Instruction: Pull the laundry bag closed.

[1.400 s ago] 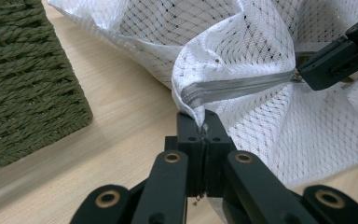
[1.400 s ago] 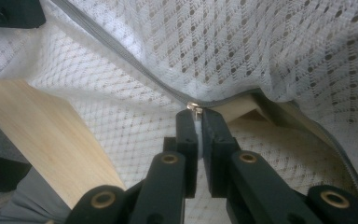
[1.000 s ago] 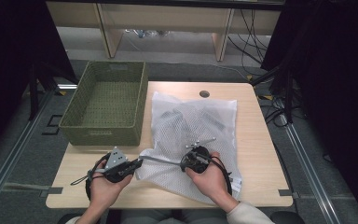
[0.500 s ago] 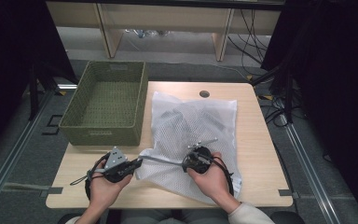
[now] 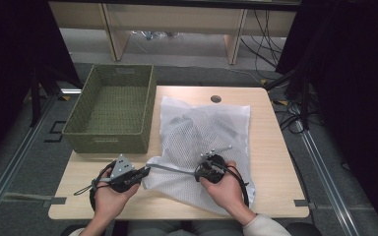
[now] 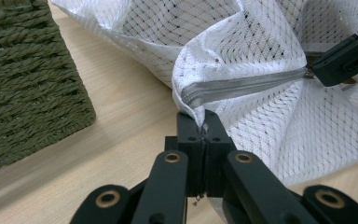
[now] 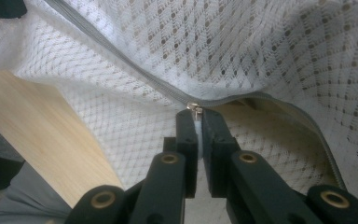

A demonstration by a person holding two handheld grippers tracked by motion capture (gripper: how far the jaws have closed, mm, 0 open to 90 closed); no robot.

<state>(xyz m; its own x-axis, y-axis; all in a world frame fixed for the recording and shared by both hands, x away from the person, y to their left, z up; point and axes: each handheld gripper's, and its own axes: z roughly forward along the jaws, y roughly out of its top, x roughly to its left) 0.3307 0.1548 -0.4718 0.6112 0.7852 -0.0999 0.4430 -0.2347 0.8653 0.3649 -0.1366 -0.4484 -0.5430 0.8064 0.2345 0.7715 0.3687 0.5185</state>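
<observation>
The green woven basket (image 5: 110,110) walls off the tabletop's (image 5: 270,147) far left, the white mesh bag (image 5: 204,135) spreads over its middle, and bare passage lies along the right edge and near-left corner.

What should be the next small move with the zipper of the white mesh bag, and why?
Probably the right claw should draw the zipper pull further along the zipper, away from the left claw. The left claw is shut on the corner of the mesh bag and holds the zipper taut, and the bag already gapes open beside the pull.
</observation>
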